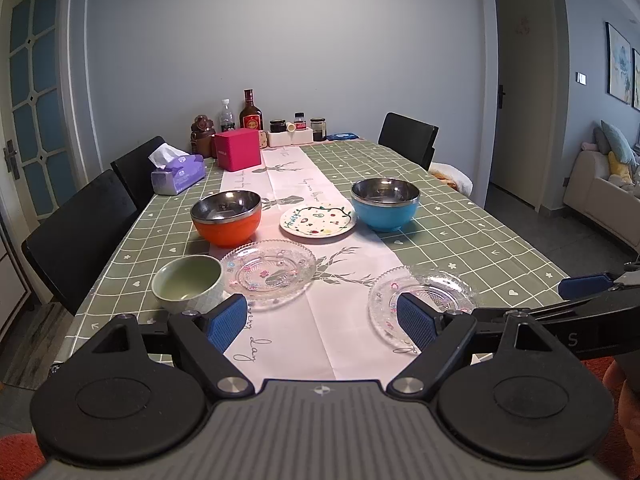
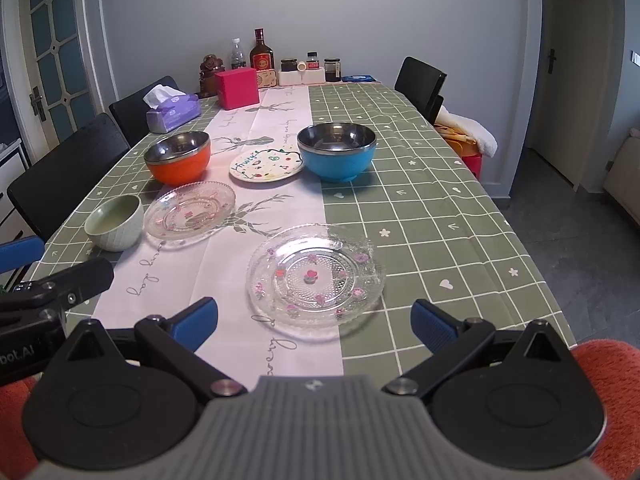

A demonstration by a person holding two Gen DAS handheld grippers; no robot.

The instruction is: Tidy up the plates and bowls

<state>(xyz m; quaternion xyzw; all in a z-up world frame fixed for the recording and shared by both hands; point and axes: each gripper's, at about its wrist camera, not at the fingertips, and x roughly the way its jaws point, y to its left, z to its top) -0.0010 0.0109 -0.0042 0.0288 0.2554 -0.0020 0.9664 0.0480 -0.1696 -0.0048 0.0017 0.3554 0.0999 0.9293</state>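
On the table stand an orange bowl [image 1: 226, 218] [image 2: 178, 156], a blue bowl [image 1: 385, 204] [image 2: 337, 152], a small pale green bowl [image 1: 187, 283] [image 2: 115, 222], a white painted plate [image 1: 317, 220] [image 2: 266, 165] and two clear glass plates, one to the left [image 1: 269, 273] [image 2: 189, 209] and one nearer [image 1: 424, 304] [image 2: 315, 280]. My left gripper [image 1: 320, 320] is open and empty, over the near table edge between the glass plates. My right gripper [image 2: 314, 318] is open and empty, just short of the nearer glass plate.
The green checked tablecloth [image 2: 420, 200] has a pink runner [image 1: 304, 184]. A tissue pack [image 1: 178, 174], a pink box [image 1: 238, 148] and bottles and jars [image 1: 251, 114] stand at the far end. Black chairs [image 1: 80, 232] flank the table.
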